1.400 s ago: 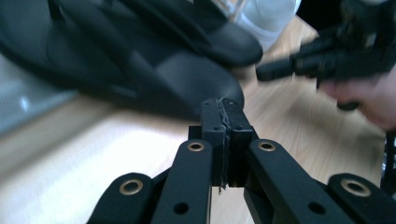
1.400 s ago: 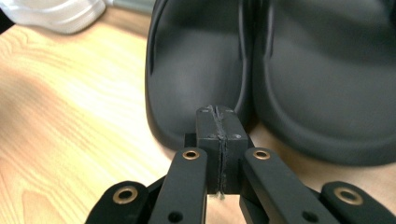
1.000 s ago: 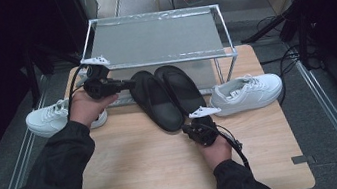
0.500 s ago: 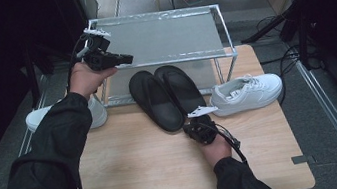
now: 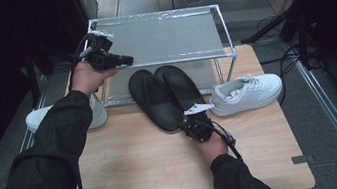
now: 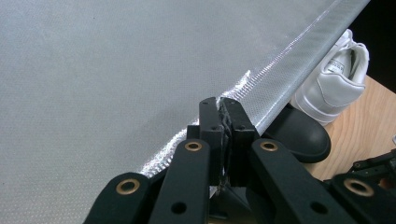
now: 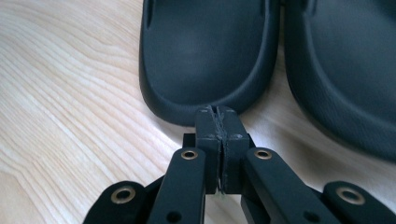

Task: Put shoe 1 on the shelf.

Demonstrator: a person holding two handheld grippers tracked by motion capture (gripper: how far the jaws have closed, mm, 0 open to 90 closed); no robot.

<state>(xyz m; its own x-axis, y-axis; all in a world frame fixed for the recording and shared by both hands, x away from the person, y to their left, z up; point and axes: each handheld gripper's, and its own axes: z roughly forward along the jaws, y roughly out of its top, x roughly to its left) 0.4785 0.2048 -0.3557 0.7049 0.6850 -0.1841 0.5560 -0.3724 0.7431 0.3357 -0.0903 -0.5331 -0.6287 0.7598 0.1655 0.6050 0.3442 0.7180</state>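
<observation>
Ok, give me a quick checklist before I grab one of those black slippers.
1. Right gripper open for a grab: not ok, jaws shut.
2. Right gripper lined up with the left black slipper: ok, at its heel edge.
3. Left gripper out of the way: ok, shut, raised over the rack's top shelf.
4. Slippers side by side on the table: ok.
5. White sneaker apart from the slippers: ok.

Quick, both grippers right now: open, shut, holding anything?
Left gripper: shut, empty, above the rack shelf.
Right gripper: shut, empty, at the black slipper's heel.
</observation>
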